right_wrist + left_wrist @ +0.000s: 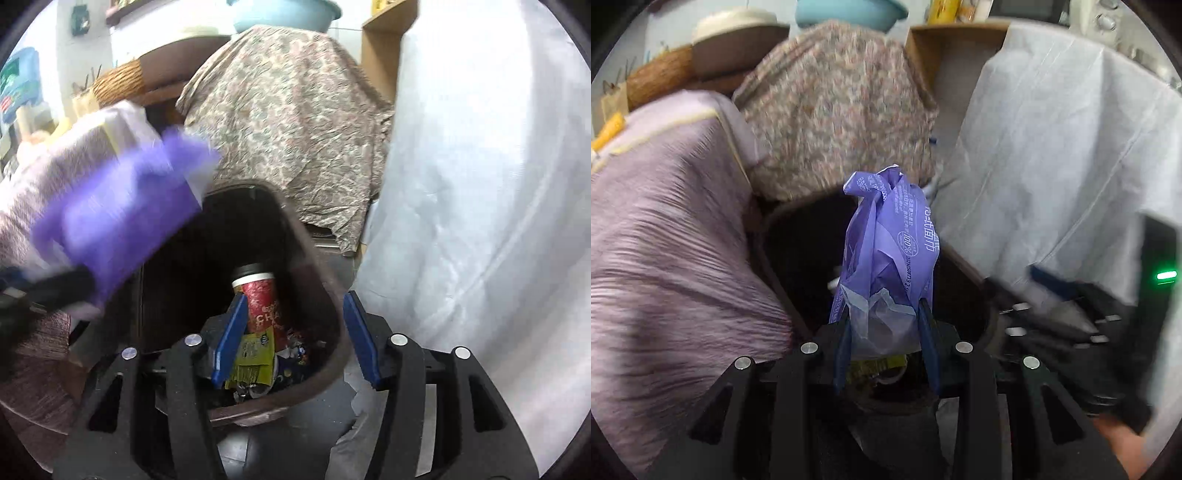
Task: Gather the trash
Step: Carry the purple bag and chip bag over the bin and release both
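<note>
Currently only right wrist view shows red cup (261, 306) inside bin (325, 295); right claw (295, 339) spread, empty, above it; left claw (884, 325) pinching purple wrapper (886, 243) over bin.

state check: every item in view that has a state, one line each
Left gripper: shut on crumpled purple plastic wrapper, held above the bin.
Right gripper: open, nothing between its pads.
Dark brown plastic trash bin: uncovered, partly filled.
Red paper cup with black lid: in the bin, leaning.

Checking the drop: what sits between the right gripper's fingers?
Nothing held; the right wrist view shows the red paper cup lying below in the brown trash bin.
</note>
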Available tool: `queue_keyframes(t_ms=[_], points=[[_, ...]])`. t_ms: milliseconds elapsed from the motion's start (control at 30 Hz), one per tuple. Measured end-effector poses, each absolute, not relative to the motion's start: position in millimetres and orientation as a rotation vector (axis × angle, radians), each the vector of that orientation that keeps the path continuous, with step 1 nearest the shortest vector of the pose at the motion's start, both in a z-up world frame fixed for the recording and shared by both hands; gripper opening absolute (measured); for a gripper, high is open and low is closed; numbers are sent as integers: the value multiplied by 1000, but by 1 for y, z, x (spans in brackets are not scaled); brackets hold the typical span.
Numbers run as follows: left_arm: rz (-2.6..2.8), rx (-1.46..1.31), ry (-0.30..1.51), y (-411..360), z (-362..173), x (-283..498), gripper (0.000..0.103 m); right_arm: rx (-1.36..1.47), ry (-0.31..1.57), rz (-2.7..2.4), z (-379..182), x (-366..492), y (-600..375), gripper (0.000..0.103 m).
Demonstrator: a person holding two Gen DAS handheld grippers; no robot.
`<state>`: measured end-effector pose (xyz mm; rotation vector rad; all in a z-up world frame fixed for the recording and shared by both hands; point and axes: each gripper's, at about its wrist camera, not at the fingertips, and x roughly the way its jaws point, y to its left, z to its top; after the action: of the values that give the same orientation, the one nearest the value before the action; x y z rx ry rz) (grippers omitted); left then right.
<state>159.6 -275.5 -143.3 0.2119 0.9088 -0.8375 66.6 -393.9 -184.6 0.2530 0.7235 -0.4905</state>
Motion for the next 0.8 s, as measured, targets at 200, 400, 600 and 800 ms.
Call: queue_keyframes(t_ms=[200,400,600,800], points=[[-829,284,979,-301,-173,170,33,261,687,-507,-168,51,-397,63],[-827,281,1038,-306,-191,176,43,243,617,-522,-145,43,-394,69],[-858,265,1007,-306,-188,165,68,229,540,-526,-111,39,-392,76],[-896,246,947,-295,-168,141,77,174,462,-530,-69,35,-382,85]])
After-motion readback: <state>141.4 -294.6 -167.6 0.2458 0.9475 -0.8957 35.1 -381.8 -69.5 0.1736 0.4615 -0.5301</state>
